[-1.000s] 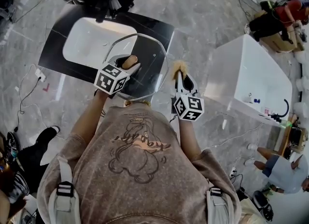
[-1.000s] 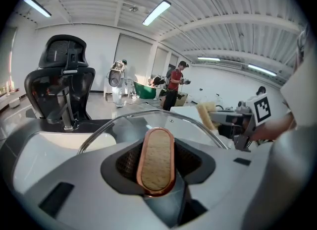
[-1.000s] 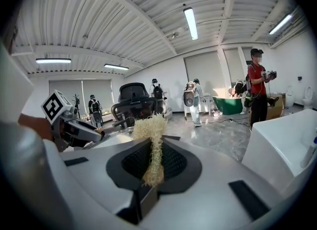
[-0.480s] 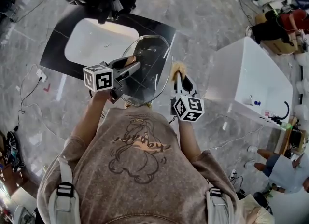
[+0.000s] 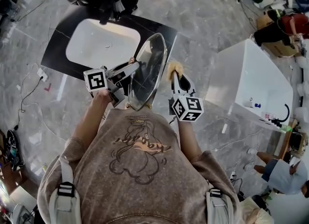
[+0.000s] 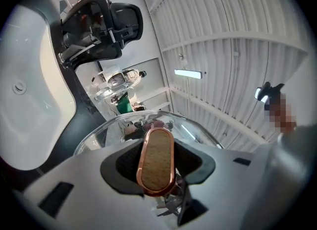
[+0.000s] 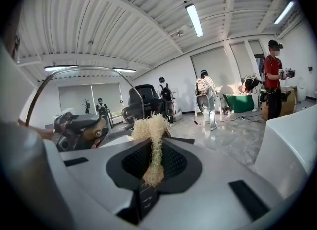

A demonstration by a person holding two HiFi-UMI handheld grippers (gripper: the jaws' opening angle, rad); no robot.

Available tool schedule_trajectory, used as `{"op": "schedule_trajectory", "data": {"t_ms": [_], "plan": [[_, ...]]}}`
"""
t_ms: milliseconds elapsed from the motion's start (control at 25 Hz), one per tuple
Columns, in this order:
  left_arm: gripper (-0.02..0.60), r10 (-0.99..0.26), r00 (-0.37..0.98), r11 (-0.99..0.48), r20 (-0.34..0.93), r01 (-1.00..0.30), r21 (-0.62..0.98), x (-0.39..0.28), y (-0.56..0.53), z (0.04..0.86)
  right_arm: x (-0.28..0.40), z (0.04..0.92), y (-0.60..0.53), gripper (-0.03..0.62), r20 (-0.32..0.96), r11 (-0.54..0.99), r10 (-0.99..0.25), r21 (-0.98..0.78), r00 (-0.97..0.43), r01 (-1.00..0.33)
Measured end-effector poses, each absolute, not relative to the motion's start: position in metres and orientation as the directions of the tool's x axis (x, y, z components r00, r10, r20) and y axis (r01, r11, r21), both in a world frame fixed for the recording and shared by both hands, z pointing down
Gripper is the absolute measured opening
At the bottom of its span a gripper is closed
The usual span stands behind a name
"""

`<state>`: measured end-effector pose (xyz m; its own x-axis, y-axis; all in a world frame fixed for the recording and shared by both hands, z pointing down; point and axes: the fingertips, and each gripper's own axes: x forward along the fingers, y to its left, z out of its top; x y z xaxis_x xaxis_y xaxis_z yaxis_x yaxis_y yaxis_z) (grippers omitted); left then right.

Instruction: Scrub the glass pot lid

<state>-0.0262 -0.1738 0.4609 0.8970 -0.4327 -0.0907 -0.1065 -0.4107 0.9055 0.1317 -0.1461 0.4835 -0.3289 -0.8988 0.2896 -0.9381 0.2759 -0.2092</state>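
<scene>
Two grippers work above the black counter (image 5: 55,49). On the person's left, the left gripper (image 5: 126,68) is clamped on the wood handle (image 6: 157,160) of the glass lid (image 5: 149,71). It holds the lid up on edge, nearly vertical, handle side facing left. The lid's lower rim is close to the person's chest and its upper rim is over the counter's right corner. On the other side, the right gripper (image 5: 177,80) is closed on a straw-coloured scrubber (image 5: 174,67). The scrubber's tuft is just beside the lid's right rim; contact cannot be told. A white sink (image 5: 96,42) lies left of the lid. Bare floor (image 5: 203,25) separates the right gripper from a white tub (image 5: 251,73).
</scene>
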Motion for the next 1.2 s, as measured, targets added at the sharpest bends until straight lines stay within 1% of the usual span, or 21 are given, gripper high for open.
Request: {"op": "schedule_trajectory", "data": {"t_ms": [240,560,840,1200], "plan": [[0.183,-0.405,0.912,-0.382,-0.063,-0.106,0.918,-0.021,-0.171,0.463,0.120,0.455,-0.153,0.044,0.229,0.344,-0.889,-0.234,-0.396,-0.909],[0.183,-0.391,0.913,-0.363,-0.113,-0.040,0.931,-0.017,-0.169,0.463,0.084,0.413,-0.177,0.044,0.125,0.434,-0.867,-0.289,-0.483,-0.853],[0.183,-0.390,0.910,-0.350,-0.139,-0.007,0.937,-0.015,-0.168,0.459,0.068,0.401,-0.188,0.044,0.126,0.458,-0.851,-0.295,-0.509,-0.838],[0.181,-0.349,0.920,-0.343,-0.178,0.052,0.938,-0.011,-0.163,0.453,0.059,0.402,-0.200,0.044,0.108,0.482,-0.840,-0.299,-0.531,-0.824]]}}
